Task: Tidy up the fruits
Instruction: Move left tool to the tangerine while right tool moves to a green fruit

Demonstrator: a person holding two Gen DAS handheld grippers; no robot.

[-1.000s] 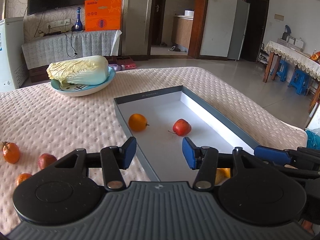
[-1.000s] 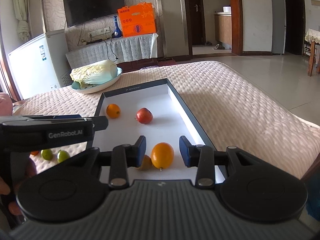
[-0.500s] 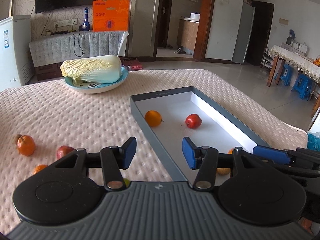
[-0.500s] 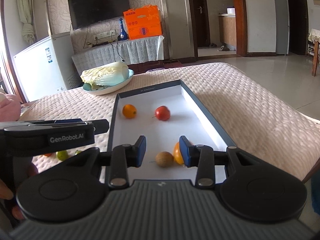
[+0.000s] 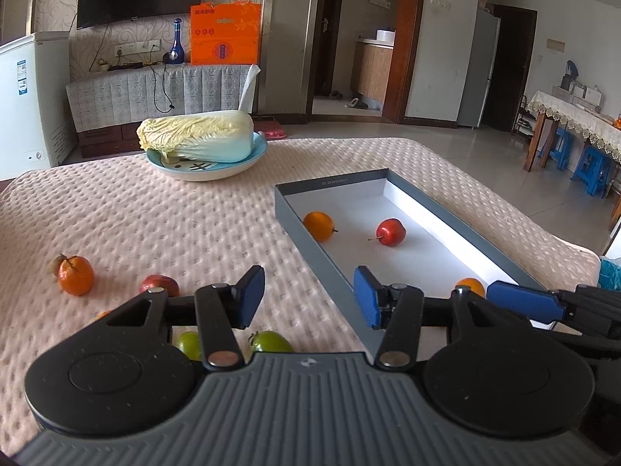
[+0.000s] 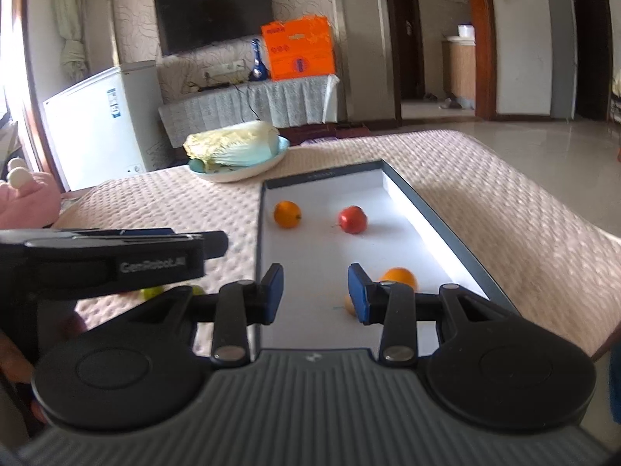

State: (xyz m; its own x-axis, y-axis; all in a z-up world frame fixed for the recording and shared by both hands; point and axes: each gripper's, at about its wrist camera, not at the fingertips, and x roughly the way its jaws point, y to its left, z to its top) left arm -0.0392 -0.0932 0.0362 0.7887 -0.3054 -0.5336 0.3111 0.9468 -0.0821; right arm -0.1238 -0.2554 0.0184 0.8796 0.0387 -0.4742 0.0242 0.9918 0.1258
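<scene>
A grey box lid point(image 5: 299, 229) point(image 6: 259, 240) with a white floor lies on the padded table. In it are an orange point(image 5: 318, 226) point(image 6: 287, 214), a red fruit point(image 5: 391, 232) point(image 6: 352, 219), a second orange point(image 5: 470, 286) point(image 6: 398, 277) and a small tan fruit point(image 6: 349, 305) half hidden by a finger. Left of the lid lie an orange point(image 5: 75, 275), a red fruit point(image 5: 159, 284) and two green fruits point(image 5: 271, 341) point(image 5: 189, 345). My left gripper point(image 5: 306, 296) is open and empty above the lid's left wall. My right gripper point(image 6: 315, 293) is open and empty over the lid's near end.
A blue plate point(image 5: 205, 167) point(image 6: 240, 173) with a Chinese cabbage point(image 5: 196, 136) stands at the far side of the table. The right gripper's finger point(image 5: 524, 303) shows in the left wrist view. The left gripper's body point(image 6: 112, 260) shows in the right wrist view. The table's right edge drops to the floor.
Both grippers have shifted left and back. The right gripper has left the orange lying in the lid. The left gripper now looks over the loose fruits left of the lid.
</scene>
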